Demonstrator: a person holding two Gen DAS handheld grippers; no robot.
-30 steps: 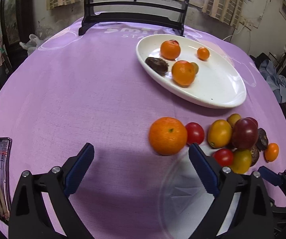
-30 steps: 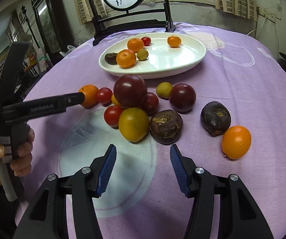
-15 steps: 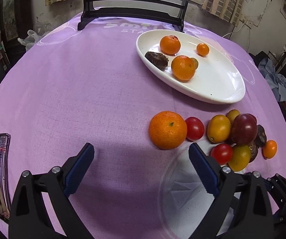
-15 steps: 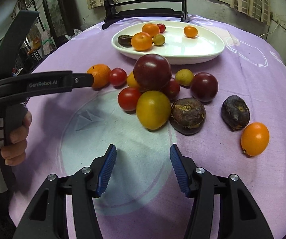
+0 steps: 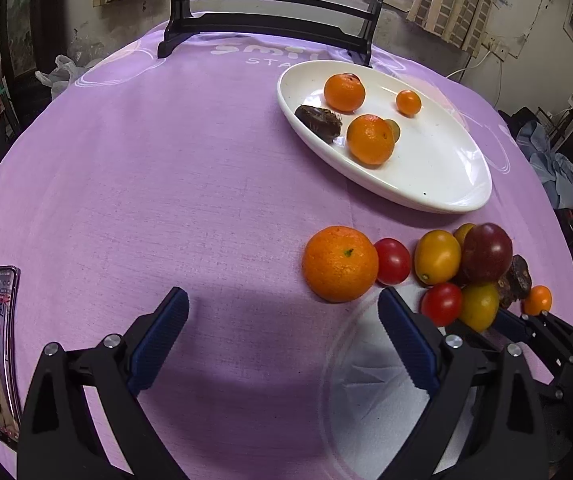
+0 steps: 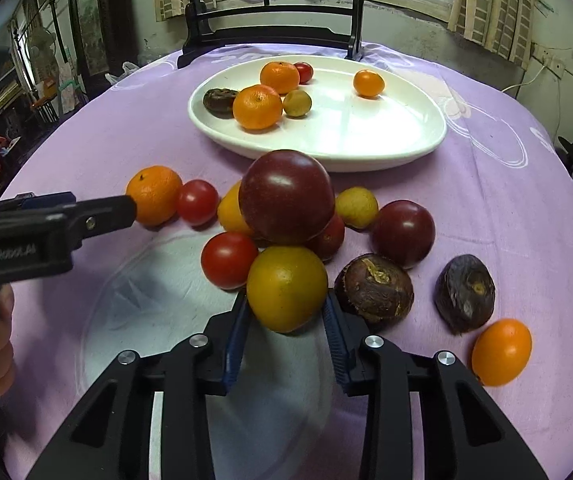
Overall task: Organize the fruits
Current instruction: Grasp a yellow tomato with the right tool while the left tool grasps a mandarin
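As they closed, right tongs [image 6: 286, 312] pinch yellow fruit [image 6: 286, 288].

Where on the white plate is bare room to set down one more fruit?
The plate's right half is bare, bordered by the small orange and the right rim. Its left end is crowded: two mandarins, a dark fruit, a green one and a red one.
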